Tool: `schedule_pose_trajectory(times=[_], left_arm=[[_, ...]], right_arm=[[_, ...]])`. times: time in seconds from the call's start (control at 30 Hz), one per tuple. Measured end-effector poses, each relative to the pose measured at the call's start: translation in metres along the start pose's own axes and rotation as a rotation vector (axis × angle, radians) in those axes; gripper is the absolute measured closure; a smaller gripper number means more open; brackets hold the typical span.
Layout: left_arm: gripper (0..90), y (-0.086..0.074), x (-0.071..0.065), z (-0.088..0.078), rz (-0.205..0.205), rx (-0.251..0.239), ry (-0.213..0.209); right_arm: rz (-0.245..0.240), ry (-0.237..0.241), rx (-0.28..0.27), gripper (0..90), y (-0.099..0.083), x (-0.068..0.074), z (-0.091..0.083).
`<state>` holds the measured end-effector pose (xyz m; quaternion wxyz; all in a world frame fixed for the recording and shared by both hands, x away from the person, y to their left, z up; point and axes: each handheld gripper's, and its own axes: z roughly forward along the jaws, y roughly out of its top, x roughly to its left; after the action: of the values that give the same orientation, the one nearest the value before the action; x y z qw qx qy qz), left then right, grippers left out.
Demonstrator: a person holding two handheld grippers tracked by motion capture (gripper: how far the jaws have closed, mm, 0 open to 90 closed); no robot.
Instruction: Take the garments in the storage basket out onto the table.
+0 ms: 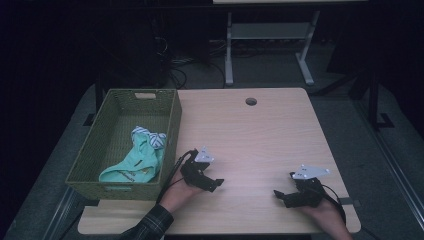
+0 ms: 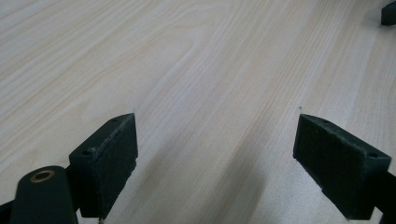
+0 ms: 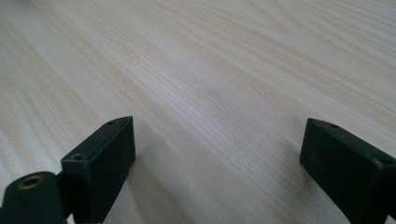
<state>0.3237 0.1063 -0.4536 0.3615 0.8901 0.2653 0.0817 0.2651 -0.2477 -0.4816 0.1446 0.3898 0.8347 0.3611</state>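
Note:
My left gripper [image 1: 218, 184] rests low over the light wooden table [image 1: 260, 135], just right of the green woven basket [image 1: 115, 150]; its jaws stand wide apart with bare wood between them [image 2: 215, 154]. My right gripper [image 1: 280, 196] sits near the front right of the table, pointing left, also open with nothing between its jaws [image 3: 217, 158]. Inside the basket lies a mint-green garment [image 1: 137, 162] with a striped white and blue piece [image 1: 150, 136] at its far end. A tip of the other gripper [image 2: 388, 13] shows in the left gripper view's top right corner.
A round cable hole [image 1: 251, 101] sits near the table's far edge. Beyond the table stands a grey desk frame [image 1: 270, 35] on a dark floor with cables [image 1: 175, 62]. The basket takes up the table's left side.

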Motion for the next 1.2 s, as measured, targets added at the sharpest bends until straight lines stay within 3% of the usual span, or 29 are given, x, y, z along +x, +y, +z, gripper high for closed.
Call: schedule_pose_trajectory(times=[1.2], left_arm=[[13.4, 0.013, 0.004, -0.014, -0.033, -0.025, -0.011]], right_arm=[[0.0, 0.0, 0.0, 10.0, 0.0, 0.0, 0.0]])
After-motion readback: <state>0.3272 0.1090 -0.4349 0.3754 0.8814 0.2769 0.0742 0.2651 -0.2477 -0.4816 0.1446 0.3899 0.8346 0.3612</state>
